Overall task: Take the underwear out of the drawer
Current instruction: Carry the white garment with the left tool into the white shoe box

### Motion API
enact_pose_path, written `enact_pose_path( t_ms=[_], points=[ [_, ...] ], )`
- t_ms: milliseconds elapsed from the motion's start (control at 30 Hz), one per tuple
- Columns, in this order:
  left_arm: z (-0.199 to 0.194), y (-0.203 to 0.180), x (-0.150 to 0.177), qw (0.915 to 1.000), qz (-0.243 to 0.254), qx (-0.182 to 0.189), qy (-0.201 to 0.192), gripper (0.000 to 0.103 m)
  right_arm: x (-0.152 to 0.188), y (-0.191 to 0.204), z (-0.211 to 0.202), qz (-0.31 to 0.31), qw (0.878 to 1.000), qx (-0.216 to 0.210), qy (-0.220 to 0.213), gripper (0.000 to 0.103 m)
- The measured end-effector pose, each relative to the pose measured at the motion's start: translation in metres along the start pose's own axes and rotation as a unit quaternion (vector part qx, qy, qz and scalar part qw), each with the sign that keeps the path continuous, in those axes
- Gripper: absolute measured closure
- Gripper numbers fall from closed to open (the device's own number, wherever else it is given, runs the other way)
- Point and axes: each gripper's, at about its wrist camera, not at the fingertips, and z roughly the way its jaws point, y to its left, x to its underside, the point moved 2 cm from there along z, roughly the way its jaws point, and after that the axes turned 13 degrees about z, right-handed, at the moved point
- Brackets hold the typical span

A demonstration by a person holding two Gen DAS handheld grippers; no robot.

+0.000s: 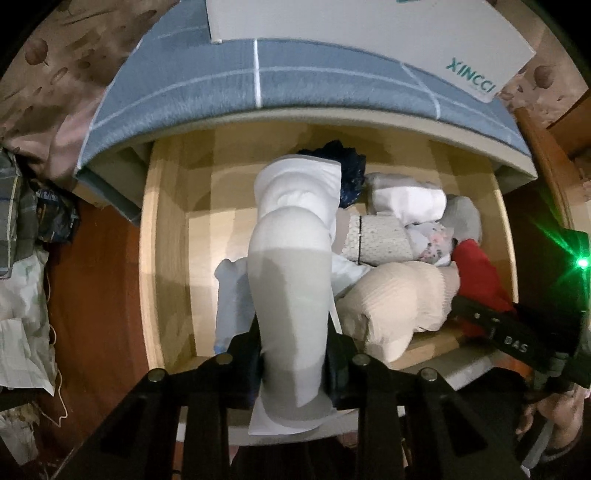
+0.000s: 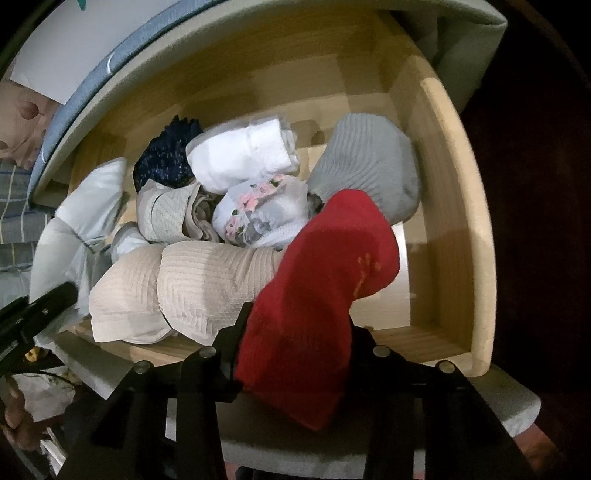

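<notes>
An open wooden drawer (image 1: 168, 258) holds several rolled underwear pieces. My left gripper (image 1: 293, 354) is shut on a pale grey-white rolled piece (image 1: 291, 266), held above the drawer's left half. My right gripper (image 2: 295, 343) is shut on a red piece (image 2: 321, 280), lifted over the drawer's front right; it also shows in the left wrist view (image 1: 476, 273). Still lying in the drawer are a beige quilted roll (image 2: 177, 288), a floral white piece (image 2: 258, 218), a white roll (image 2: 243, 155), a grey ribbed piece (image 2: 365, 162) and a dark navy piece (image 2: 166, 155).
The drawer (image 2: 458, 221) sits under a blue-grey checked bed cover (image 1: 221, 96) with a white box (image 1: 369, 29) on top. Reddish-brown floor (image 1: 92, 295) and crumpled bags (image 1: 22, 314) lie to the left. The drawer's left floor (image 1: 207, 236) is bare wood.
</notes>
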Motion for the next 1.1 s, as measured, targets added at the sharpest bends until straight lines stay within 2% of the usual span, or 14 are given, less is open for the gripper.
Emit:
enact_pose_path(
  t_ms=[300, 633, 967, 1100],
  points=[
    [-0.026, 0.000, 0.003, 0.9997, -0.002, 0.000, -0.025, 0.076, 0.000, 0.001, 0.000, -0.002, 1.000, -0.010, -0.008, 0.069],
    [-0.061, 0.008, 0.005, 0.9988, 0.006, 0.001, -0.048, 0.076, -0.002, 0.004, 0.002, -0.011, 1.000, 0.003, -0.014, 0.069],
    [-0.127, 0.002, 0.002, 0.9946, 0.035, -0.006, -0.097, 0.079, -0.003, 0.001, 0.000, -0.006, 1.000, -0.001, -0.008, 0.069],
    [-0.160, 0.004, -0.010, 0.9910, 0.034, 0.000, -0.130, 0.079, -0.004, 0.002, 0.002, -0.004, 1.000, -0.002, -0.006, 0.069]
  ],
)
